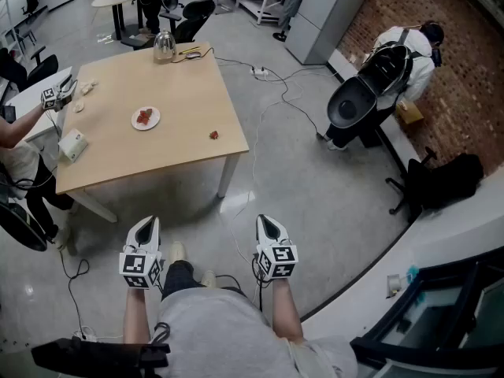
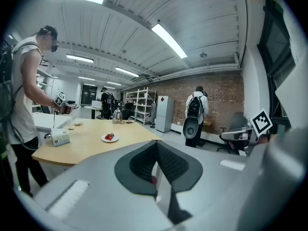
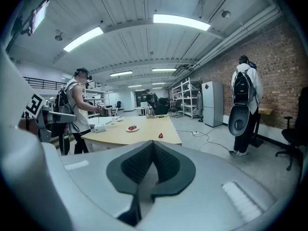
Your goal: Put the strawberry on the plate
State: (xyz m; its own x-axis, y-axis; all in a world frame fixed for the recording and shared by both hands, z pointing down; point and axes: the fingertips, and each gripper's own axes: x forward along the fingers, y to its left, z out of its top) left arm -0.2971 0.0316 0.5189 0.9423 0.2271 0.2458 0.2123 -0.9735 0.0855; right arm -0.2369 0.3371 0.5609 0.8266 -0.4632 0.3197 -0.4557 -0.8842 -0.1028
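A loose strawberry (image 1: 213, 135) lies near the right edge of the wooden table (image 1: 189, 93), and shows small and red (image 3: 160, 135) in the right gripper view. A white plate (image 1: 146, 118) with red strawberries on it sits mid-table to its left; it also shows as a plate (image 2: 110, 138) in the left gripper view and a plate (image 3: 131, 128) in the right one. My left gripper (image 1: 147, 221) and right gripper (image 1: 264, 220) hang over the floor close to my body, well short of the table. Both pairs of jaws meet at the tips with nothing between them.
Another person (image 1: 16, 132) stands at the table's left with a marker-cube gripper (image 1: 55, 97). A white box (image 1: 72, 144) and a glass kettle (image 1: 164, 46) are on the table. Cables (image 1: 276, 93) trail over the floor. A person with a backpack (image 1: 394, 69) and a black chair (image 1: 437, 183) are at right.
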